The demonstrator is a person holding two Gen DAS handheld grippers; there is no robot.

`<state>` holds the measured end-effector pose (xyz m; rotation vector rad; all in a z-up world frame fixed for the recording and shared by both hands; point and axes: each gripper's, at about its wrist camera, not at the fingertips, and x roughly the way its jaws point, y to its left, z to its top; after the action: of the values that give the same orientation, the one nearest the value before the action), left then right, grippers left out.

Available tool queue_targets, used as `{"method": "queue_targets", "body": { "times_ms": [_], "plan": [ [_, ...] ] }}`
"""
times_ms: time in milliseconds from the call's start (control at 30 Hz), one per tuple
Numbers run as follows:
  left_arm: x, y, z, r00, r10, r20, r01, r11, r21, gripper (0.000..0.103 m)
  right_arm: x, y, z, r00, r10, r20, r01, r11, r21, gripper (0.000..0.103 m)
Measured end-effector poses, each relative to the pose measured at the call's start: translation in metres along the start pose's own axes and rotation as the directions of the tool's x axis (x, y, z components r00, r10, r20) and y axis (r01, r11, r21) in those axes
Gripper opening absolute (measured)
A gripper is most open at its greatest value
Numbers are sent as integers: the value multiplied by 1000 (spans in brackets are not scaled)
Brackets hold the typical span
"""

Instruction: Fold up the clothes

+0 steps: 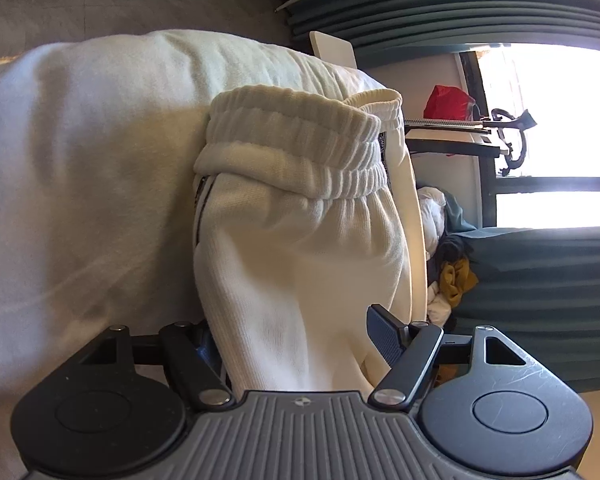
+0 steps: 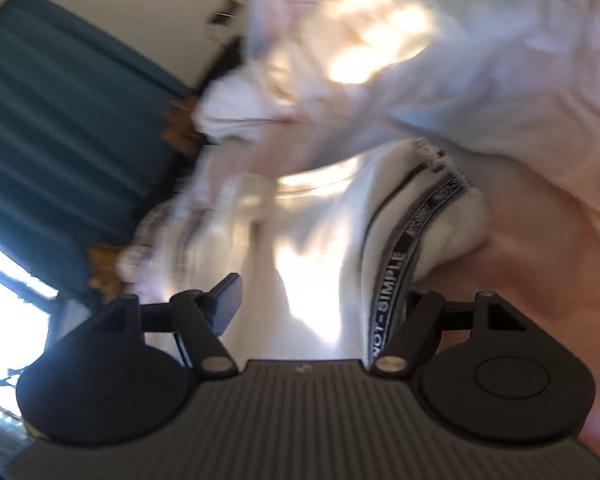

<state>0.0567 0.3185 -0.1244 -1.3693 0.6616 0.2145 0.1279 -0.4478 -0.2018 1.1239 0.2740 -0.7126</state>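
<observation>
The left hand-held gripper (image 1: 296,344) is grasping the white sweatpants (image 1: 300,248) below their waistband, over the bed (image 1: 80,160); the right hand-held gripper (image 2: 320,312) is clutching the same sweatpants (image 2: 320,240) beside their lettered stripe (image 2: 396,276).

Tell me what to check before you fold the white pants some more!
1. Left gripper has the white pants between its fingers: ok; the jaws are wide around bunched cloth.
2. Right gripper has the pants between its fingers: ok, cloth fills the gap.
3. Firm pinch on either side: cannot tell.
4. Waistband lying flat: not ok, it is folded over and bunched.
5. Side stripe straight: not ok, it curves.
6. Clear view from the right wrist: not ok, blurred.
</observation>
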Motion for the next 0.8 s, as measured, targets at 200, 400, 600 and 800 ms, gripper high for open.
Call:
{"method": "queue_targets", "body": {
  "times_ms": [200, 400, 600, 800],
  "plan": [
    [6, -31, -14, 999, -36, 12, 34, 992, 124, 69, 16, -14, -4, 998, -48, -42, 48, 999, 7, 61],
    [15, -43, -26, 999, 38, 25, -41, 988, 151, 51, 7, 14, -7, 999, 36, -11, -37, 991, -129, 13],
    [7, -35, -31, 998, 53, 29, -55, 994, 97, 43, 3, 8, 5, 999, 52, 5, -51, 995, -91, 8],
    [-14, -7, -37, 994, 80, 68, -80, 997, 3, 73, -9, 0, 14, 997, 74, 20, -74, 996, -40, 8]
  ]
}}
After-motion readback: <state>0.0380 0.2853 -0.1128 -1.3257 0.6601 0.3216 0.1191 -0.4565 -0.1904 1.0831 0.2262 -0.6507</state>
